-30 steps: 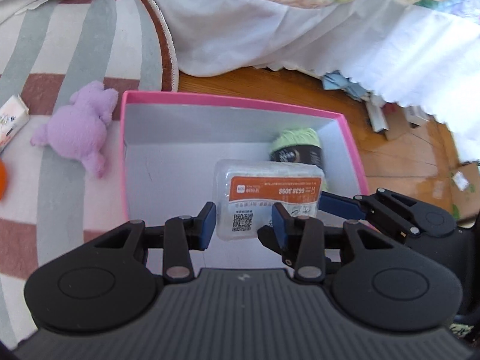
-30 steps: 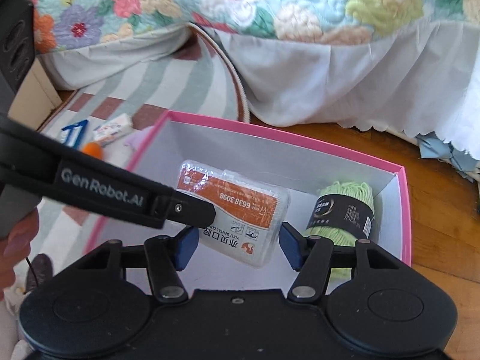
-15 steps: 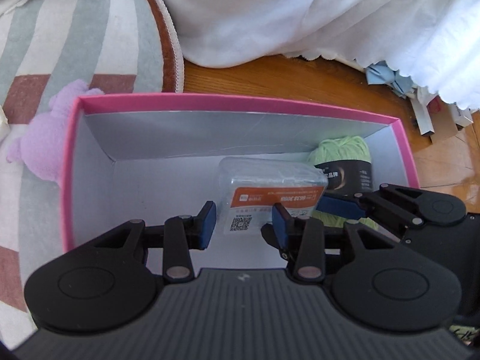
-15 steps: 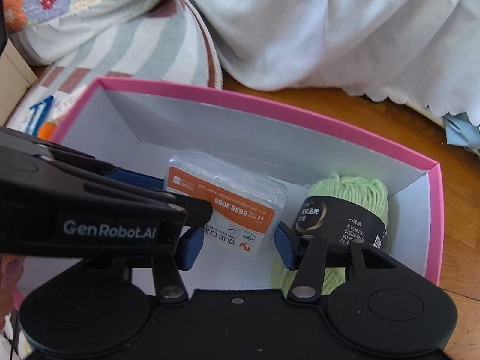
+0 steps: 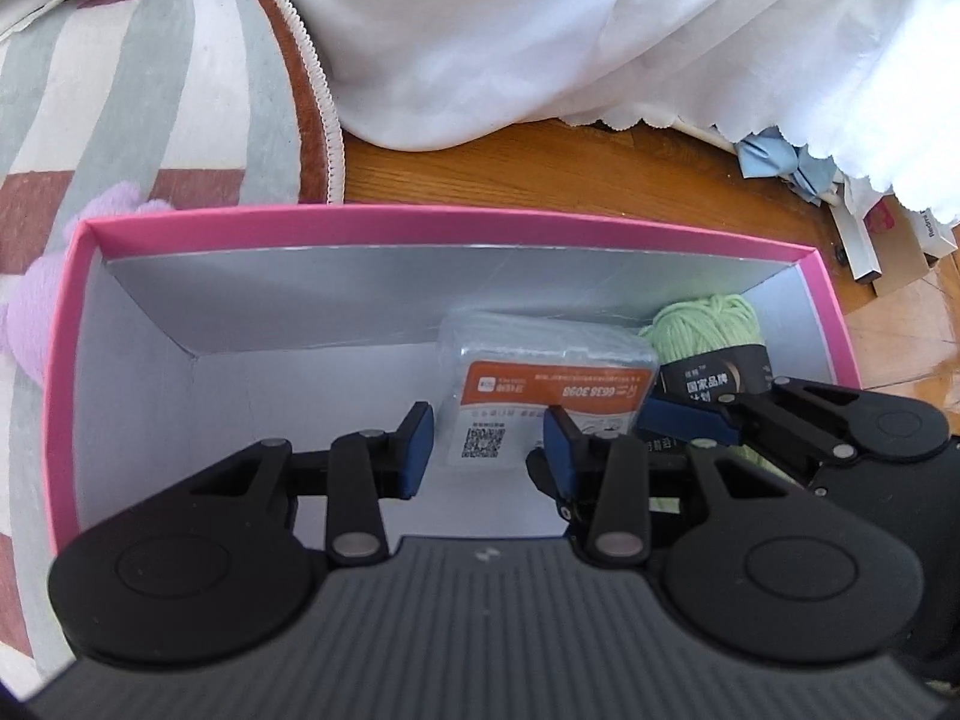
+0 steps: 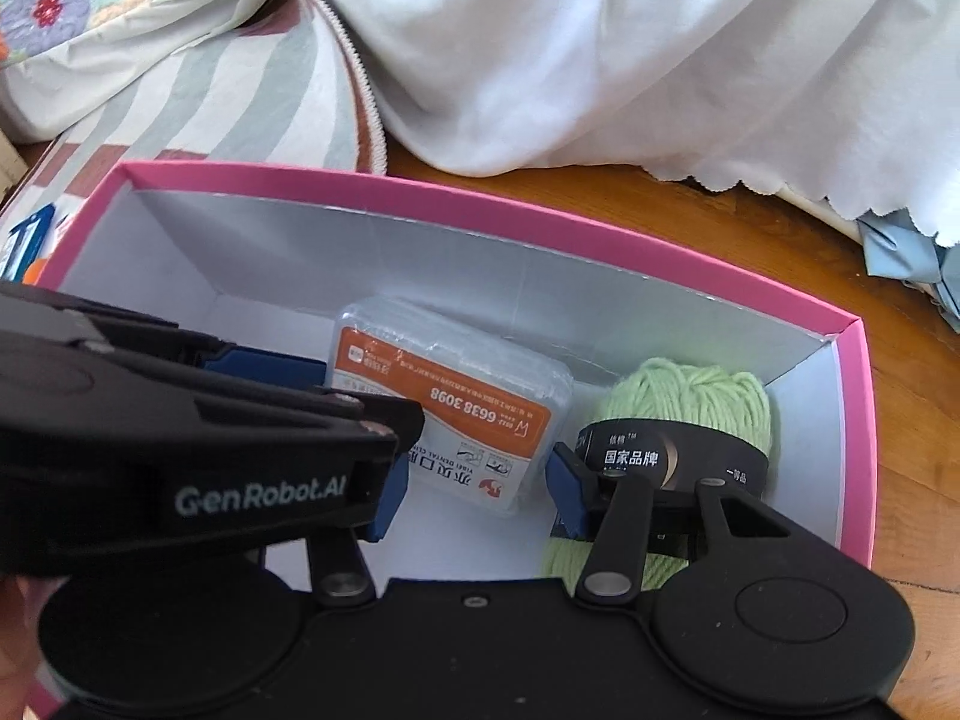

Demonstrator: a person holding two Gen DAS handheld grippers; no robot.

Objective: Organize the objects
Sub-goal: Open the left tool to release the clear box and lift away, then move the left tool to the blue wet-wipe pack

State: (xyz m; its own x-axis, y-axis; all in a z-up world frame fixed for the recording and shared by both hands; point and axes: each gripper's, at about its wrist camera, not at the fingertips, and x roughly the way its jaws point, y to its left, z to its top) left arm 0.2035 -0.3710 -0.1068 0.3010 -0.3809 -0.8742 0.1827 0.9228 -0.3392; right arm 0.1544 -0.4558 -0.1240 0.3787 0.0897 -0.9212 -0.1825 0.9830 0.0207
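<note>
White bed skirt of thin scalloped cloth (image 5: 540,30) across the top of the left wrist view, striped grey, cream and rust rug (image 5: 120,90) at upper left, brown wooden floor (image 5: 570,168) between them

Below that, filling the middle of both views, pink cardboard box with a white inside (image 5: 450,216), open at the top. Purple plush toy (image 5: 36,312) just outside its left wall, mostly hidden

Inside the box, at the right end: pale green ball of yarn with a black paper band (image 6: 690,396). Just left of it, touching or nearly so, clear plastic packet with an orange and white label (image 6: 456,384), tilted, near end low over the white floor. Cannot tell whether already resting on that floor

Left gripper (image 5: 486,450) pinching the packet's near edge between blue pads. Right gripper (image 6: 474,498) spread to either side of the same packet, slim gaps showing, no clear press

Step in hand, by the look of it: setting the packet down in the box beside the yarn, nearly done. Next move likely calling for the packet lowered flat, then the left jaws eased apart and both grippers lifted straight up, clear of the pink walls, without dragging packet or yarn along
</note>
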